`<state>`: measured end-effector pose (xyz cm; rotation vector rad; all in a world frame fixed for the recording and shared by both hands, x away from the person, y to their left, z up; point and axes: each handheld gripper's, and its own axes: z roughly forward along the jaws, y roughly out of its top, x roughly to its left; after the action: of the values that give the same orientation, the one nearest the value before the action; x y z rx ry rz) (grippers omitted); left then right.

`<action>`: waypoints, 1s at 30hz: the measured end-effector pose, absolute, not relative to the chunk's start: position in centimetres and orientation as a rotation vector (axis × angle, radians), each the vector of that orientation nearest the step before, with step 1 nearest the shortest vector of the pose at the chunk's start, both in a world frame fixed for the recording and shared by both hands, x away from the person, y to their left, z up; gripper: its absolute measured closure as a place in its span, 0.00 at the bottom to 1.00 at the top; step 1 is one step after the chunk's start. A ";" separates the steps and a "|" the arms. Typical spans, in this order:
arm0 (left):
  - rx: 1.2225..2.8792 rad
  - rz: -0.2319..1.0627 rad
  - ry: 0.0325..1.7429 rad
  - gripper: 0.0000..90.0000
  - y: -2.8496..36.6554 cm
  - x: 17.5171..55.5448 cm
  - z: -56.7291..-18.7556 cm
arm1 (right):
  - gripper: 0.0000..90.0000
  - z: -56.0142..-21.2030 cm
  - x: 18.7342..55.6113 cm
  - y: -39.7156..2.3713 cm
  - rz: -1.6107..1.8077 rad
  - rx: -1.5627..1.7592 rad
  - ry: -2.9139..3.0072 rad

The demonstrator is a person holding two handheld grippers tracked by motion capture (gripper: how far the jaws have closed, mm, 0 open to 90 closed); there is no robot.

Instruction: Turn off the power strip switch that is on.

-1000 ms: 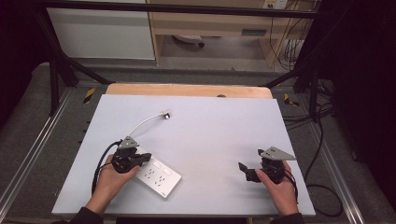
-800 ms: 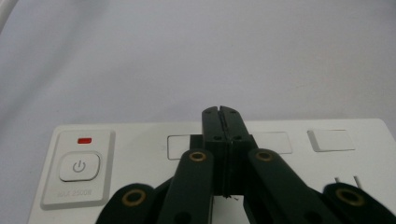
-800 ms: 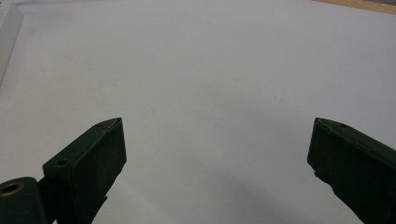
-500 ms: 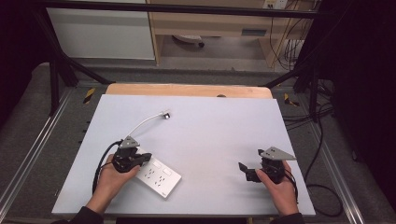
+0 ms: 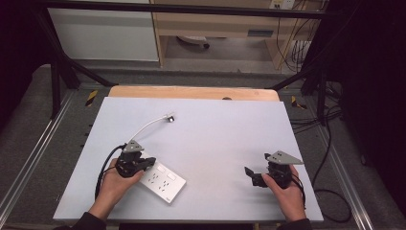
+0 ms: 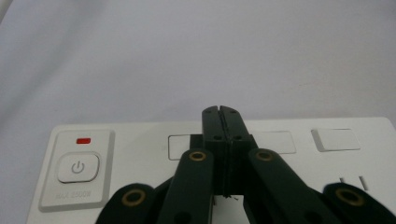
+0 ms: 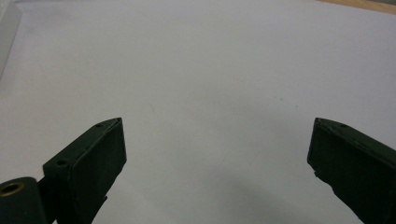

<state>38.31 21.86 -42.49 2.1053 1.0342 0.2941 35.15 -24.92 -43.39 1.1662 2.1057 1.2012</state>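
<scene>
Looking down from the high view, we see a flat white rectangular plastic power strip [image 5: 163, 180] lying on the pale grey table top [image 5: 215, 134], near the front left part of it and set at a slant. Our left gripper [image 5: 147, 164] rests over the strip's near-left end, and in the left gripper view its two black jaws are pressed together with nothing between them, their tips [image 6: 221, 112] reaching to the strip's far edge. Beside them in that view we see the strip's square power button [image 6: 78, 167] with a small red indicator light [image 6: 84, 140] above it, and flat white rectangular covers along the strip's top. A thin white cable [image 5: 146, 125] curves away from behind the left gripper across the table to a small dark-tipped end [image 5: 170, 118].

Our right gripper [image 5: 250, 173] sits well apart at the front right of the table. In the right gripper view its jaws stand wide, with only bare table surface [image 7: 210, 93] between them.
</scene>
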 end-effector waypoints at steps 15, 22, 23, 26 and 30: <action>2.093 0.295 1.040 1.00 21.8 38.3 -42.5 | 0.06 -43.4 35.2 -24.9 1.200 1.169 2.105; 2.092 0.293 1.042 1.00 21.9 38.3 -42.6 | 0.06 -43.4 35.2 -24.9 1.195 1.167 2.110; 2.092 0.295 1.043 1.00 21.9 38.3 -42.6 | 0.06 -43.4 35.2 -24.9 1.196 1.166 2.110; 2.090 0.296 1.047 1.00 21.9 38.3 -42.6 | 0.05 -43.4 35.2 -24.9 1.196 1.170 2.111; 2.095 0.301 1.045 1.00 22.0 38.4 -42.5 | 0.06 -43.5 35.2 -24.9 1.194 1.167 2.111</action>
<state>38.35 22.01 -42.55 2.0951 1.0448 0.3005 35.23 -24.95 -43.46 1.1666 2.1110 1.1945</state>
